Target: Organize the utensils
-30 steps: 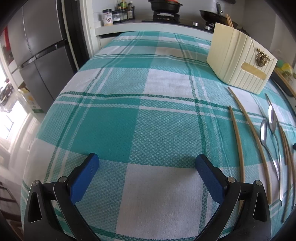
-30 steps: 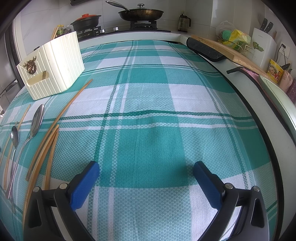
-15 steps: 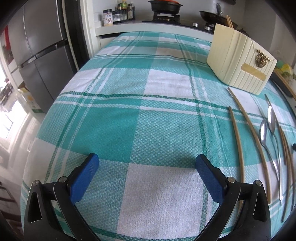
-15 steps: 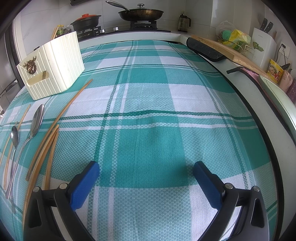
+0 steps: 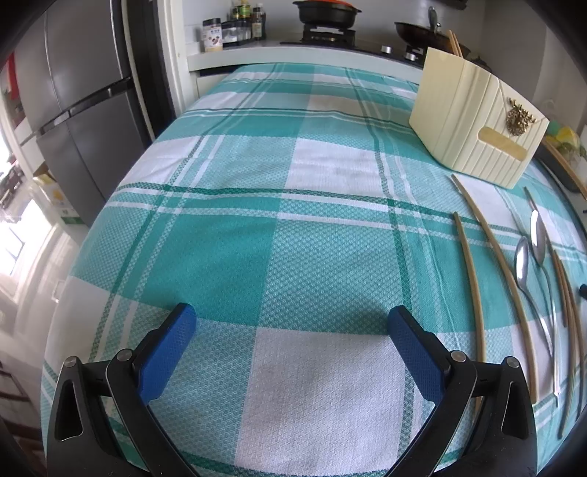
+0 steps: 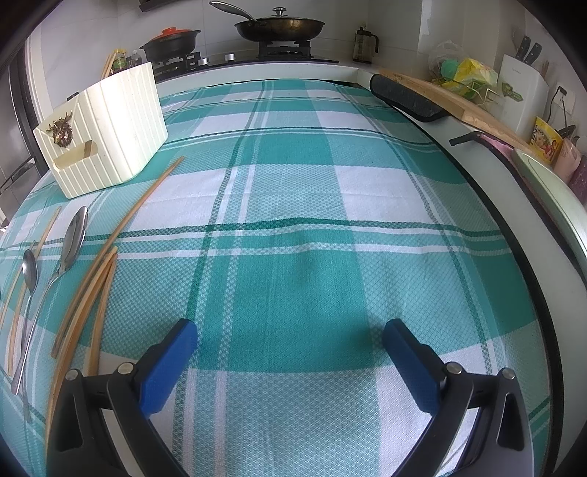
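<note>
A cream ribbed utensil holder (image 5: 473,121) (image 6: 106,135) stands on the green plaid tablecloth, with chopstick tips poking out behind it. Several wooden chopsticks (image 5: 491,257) (image 6: 110,249) and two metal spoons (image 5: 522,264) (image 6: 71,242) lie loose on the cloth in front of it. My left gripper (image 5: 291,323) hovers open over bare cloth, to the left of the utensils. My right gripper (image 6: 290,334) is open too, over bare cloth to the right of them. Neither holds anything.
A grey fridge (image 5: 73,102) stands off the table's left edge. Behind the table, a stove carries a black pot (image 6: 172,42) and a lidded pan (image 6: 279,25). A wooden board (image 6: 451,99), a black handle (image 6: 407,99) and kitchen items line the counter on the right.
</note>
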Demonstrator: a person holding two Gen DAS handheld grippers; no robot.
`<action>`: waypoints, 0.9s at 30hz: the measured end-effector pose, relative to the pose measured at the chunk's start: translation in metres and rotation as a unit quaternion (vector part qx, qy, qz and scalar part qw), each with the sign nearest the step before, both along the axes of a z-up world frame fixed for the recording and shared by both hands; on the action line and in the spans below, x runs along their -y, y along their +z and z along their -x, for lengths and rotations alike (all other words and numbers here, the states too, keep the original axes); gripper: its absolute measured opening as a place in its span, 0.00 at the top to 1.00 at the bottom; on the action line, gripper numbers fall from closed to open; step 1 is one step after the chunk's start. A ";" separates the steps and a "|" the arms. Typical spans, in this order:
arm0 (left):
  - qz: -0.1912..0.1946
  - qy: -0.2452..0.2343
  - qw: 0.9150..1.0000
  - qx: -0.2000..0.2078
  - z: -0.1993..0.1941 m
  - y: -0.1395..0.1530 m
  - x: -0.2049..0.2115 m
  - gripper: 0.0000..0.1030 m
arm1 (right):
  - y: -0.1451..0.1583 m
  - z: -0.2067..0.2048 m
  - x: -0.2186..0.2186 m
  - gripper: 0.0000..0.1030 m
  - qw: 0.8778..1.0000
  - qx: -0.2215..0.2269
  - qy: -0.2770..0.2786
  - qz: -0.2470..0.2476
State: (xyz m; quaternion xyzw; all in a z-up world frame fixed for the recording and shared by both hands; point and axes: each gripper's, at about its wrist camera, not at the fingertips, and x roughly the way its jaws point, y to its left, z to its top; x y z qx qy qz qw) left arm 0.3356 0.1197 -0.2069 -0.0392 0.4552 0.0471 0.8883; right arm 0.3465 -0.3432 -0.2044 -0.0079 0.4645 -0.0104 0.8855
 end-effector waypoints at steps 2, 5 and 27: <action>0.000 0.000 1.000 0.000 0.000 0.000 0.000 0.00 | 0.000 0.000 0.000 0.00 1.000 0.000 0.000 0.000; -0.002 0.002 1.000 0.000 0.000 0.000 0.000 0.00 | 0.000 0.000 0.000 0.00 1.000 0.000 0.000 0.000; -0.008 0.005 1.000 -0.001 0.005 -0.001 0.001 0.00 | 0.000 0.000 -0.001 0.00 1.000 0.000 0.000 0.000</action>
